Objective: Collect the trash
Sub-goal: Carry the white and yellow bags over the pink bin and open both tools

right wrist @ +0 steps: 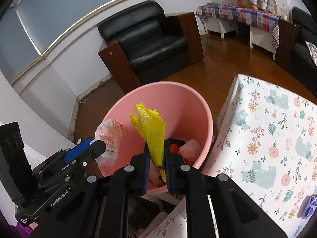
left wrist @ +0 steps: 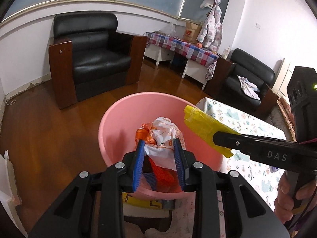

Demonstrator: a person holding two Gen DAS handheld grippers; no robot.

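left gripper is clamped on a crumpled white-and-orange wrapper, held over the pink bin. right gripper is pinched tight on a yellow wrapper, also held above the bin mouth. both pieces are judged light, soft and crushable; thin film is likely slippery, so a bunched fold is the better hold than a loose edge. count: two grippers, two held wrappers, one bin with some trash already seen inside, two black armchairs behind, one floral-covered table just beside the bin.
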